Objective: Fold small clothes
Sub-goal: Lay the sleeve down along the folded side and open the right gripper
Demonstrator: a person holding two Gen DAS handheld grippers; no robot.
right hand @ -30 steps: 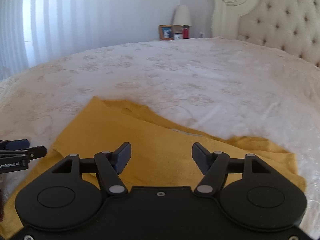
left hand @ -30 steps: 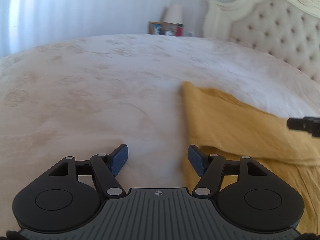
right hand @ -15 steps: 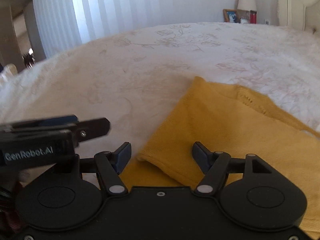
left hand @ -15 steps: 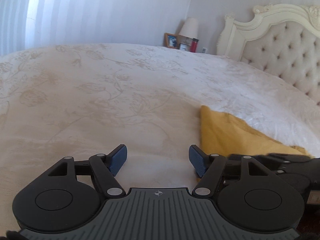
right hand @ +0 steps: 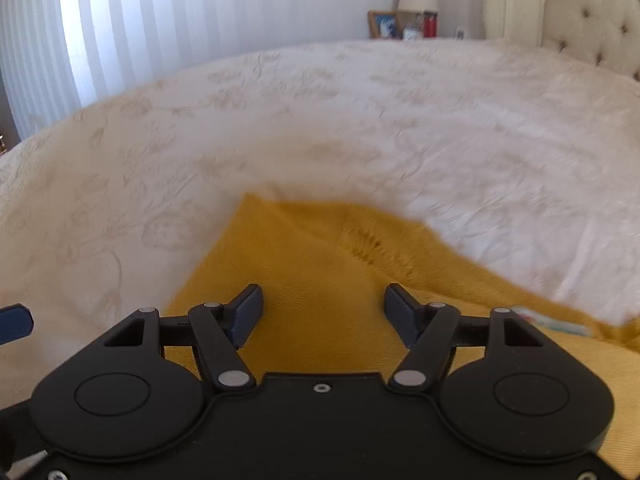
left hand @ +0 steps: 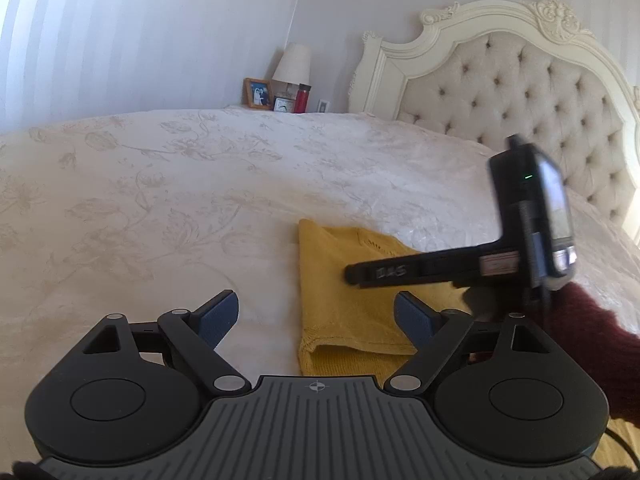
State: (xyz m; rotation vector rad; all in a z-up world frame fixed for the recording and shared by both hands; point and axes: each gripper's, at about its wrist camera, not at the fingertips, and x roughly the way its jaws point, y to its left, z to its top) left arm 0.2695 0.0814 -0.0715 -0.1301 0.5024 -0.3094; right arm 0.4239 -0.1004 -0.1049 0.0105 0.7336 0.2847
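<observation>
A mustard-yellow knit garment [left hand: 344, 280] lies folded on the white bedspread; in the right wrist view it [right hand: 320, 264] fills the lower middle and right. My left gripper [left hand: 316, 316] is open and empty, low over the garment's left edge, its folded corner between the fingers. My right gripper [right hand: 323, 312] is open and empty just above the garment's left part. The right gripper also shows side-on in the left wrist view [left hand: 400, 272], over the garment, held by a hand in a dark red sleeve. A left fingertip [right hand: 14, 320] shows at the left edge of the right wrist view.
The white floral bedspread [left hand: 160, 200] stretches left and far. A cream tufted headboard [left hand: 520, 92] stands at the back right. A nightstand with a lamp [left hand: 292, 64], photo frame and red bottle stands behind the bed. Curtains [right hand: 140, 20] hang at the left.
Both grippers have shifted over the garment's left edge and turned more toward the headboard. The right gripper has come into the left wrist view, crossing above the garment. Both jaws stay open.
</observation>
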